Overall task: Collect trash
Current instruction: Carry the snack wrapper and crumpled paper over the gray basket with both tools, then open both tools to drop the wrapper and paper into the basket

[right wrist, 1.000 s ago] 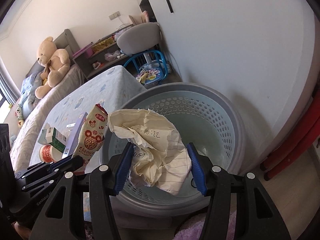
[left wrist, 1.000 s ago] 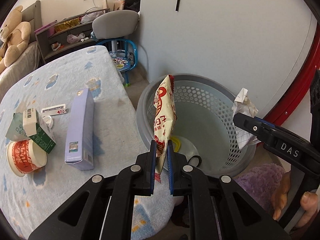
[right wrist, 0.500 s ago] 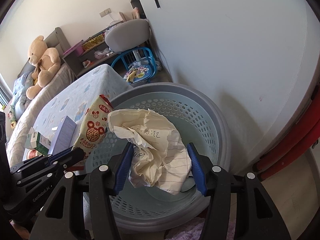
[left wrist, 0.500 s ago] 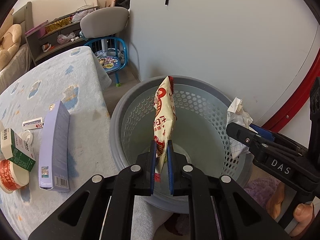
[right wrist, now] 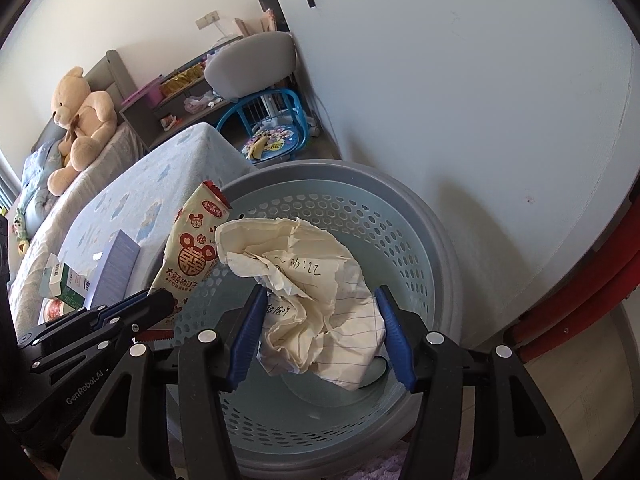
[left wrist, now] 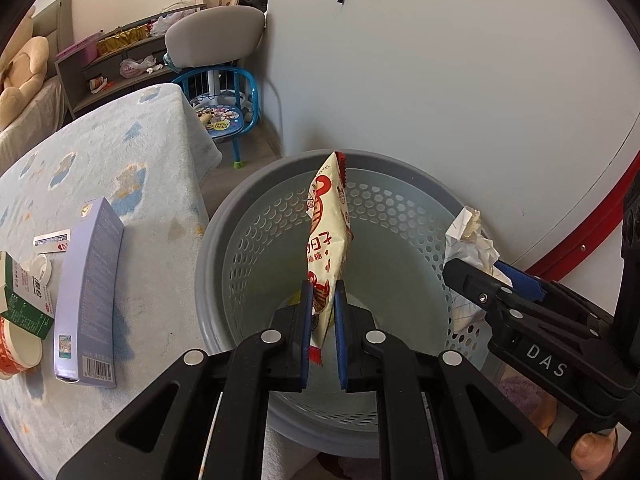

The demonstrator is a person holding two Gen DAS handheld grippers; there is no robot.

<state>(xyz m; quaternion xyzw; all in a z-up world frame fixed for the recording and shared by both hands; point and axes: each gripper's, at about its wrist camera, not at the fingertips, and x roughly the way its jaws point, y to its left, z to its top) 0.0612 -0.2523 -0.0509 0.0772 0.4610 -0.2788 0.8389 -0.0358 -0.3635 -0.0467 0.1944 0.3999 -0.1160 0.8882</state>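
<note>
Since a second ago both grippers have come in over the basket (left wrist: 224, 240), which now fills the view below them, while the table (left wrist: 152, 152) has slid off to the left. The left gripper (left wrist: 322, 300) pinches the lower end of a snack packet (left wrist: 328, 232) between nearly closed fingers, and the packet stands upright over the basket's hollow. The right gripper (right wrist: 320, 320) clamps a crumpled paper (right wrist: 312, 292) between its half-spread blue pads, over the basket too (its grip looks the same as before). On the table lie a lilac box (left wrist: 86, 304), a green carton (left wrist: 24, 300) and a paper cup (left wrist: 16, 352), well apart from the basket. Behind stand a blue chair (left wrist: 224, 92) and a white wall (left wrist: 460, 80); a teddy (right wrist: 80, 116) sits on the bed. Nothing blocks the basket's mouth; something yellow lies at its bottom, mostly hidden by the left fingers.
</note>
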